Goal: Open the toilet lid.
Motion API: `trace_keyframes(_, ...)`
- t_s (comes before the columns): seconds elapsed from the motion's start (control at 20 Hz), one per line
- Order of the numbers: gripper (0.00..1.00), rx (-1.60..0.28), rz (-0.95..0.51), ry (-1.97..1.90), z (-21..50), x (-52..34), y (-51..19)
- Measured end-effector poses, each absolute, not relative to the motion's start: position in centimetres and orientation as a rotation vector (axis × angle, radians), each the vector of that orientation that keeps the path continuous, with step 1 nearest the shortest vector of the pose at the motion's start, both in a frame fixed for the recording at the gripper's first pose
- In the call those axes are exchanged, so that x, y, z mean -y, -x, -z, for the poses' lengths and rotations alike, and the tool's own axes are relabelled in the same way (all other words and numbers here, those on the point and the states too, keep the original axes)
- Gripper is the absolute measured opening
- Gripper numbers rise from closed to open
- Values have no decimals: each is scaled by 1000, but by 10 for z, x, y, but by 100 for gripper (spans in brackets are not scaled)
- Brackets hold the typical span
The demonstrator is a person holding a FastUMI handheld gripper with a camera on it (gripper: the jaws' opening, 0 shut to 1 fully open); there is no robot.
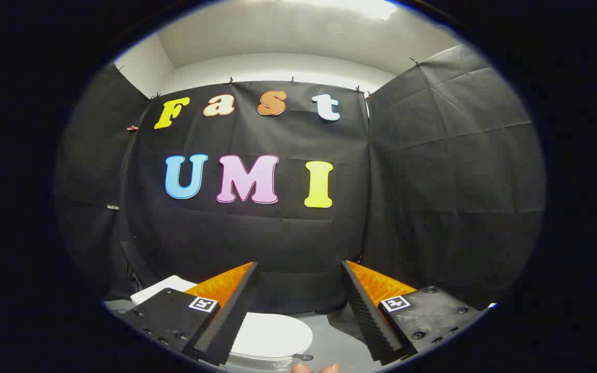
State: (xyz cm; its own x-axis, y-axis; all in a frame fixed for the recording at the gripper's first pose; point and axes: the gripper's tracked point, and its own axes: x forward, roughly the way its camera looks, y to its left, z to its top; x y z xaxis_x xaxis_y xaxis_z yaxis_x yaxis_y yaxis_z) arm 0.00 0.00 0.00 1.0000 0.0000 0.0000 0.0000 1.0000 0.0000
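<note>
toilet lid (272,335) still down, untouched | fingers (236,305) spread wide, empty, above it | approach and lift left

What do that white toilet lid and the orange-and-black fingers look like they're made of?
The toilet lid, lying closed below the fingers, looks like smooth, glossy white plastic: even colour, soft sheen. The open gripper holds nothing. Its fingers seem to be hard plastic, possibly printed: orange backs with a fine grain, matte black inner faces. The other finger's inner face shows ribbing, perhaps rubbery; the look leaves that open.
</note>
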Motion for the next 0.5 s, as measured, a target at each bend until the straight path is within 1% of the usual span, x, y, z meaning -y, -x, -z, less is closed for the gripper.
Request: trace_keyframes(0.5, 98, -13, -14, 16, 3, -7, 0)
